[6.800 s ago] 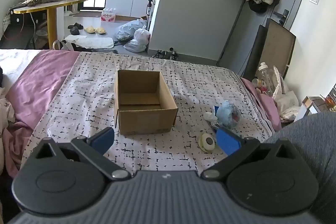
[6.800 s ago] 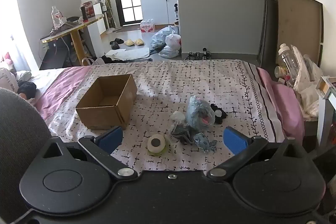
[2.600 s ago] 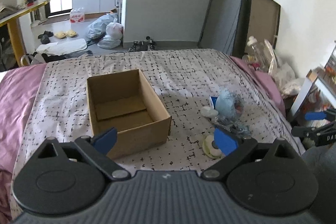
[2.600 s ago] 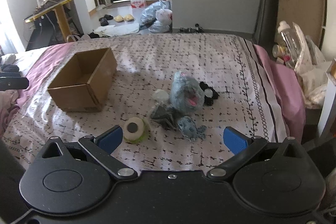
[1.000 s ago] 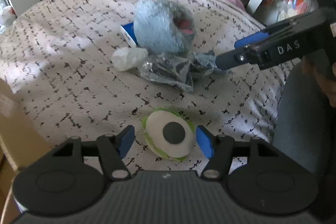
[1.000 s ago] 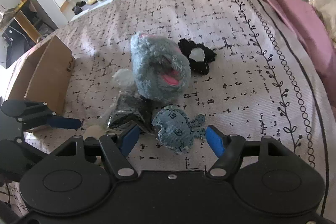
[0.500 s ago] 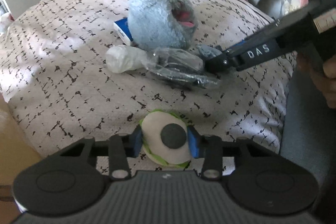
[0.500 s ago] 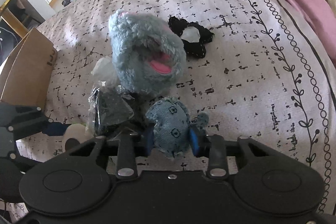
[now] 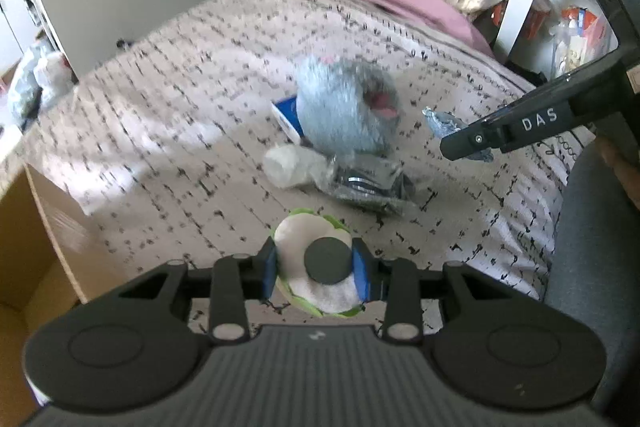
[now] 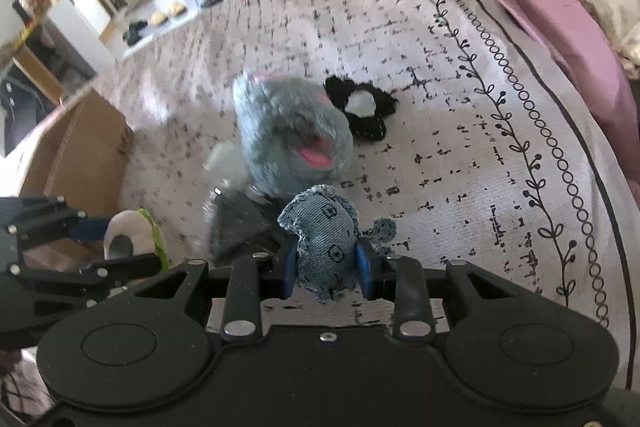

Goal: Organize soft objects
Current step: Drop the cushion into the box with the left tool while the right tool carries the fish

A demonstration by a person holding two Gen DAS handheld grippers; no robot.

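Both tools, open a second ago, now stand closed on their picks and raised off the bed: the left tool (image 9: 316,273) pinches the round white-and-green plush (image 9: 316,267) across its width, and the right tool (image 10: 325,261) pinches the denim plush (image 10: 322,239) at its middle, each grip suited, it seems, to carrying toward the cardboard box (image 10: 76,147) at the bed's left edge. Near the bed's (image 10: 460,131) middle remain the grey furry toy (image 10: 290,131), a black scrunchie (image 10: 362,109) just beside it, and a clear packet (image 9: 360,183). Motion blur softens these; the box is cut off, its inside hidden; a blue-and-white item (image 9: 286,115) behind the furry toy cannot be identified.
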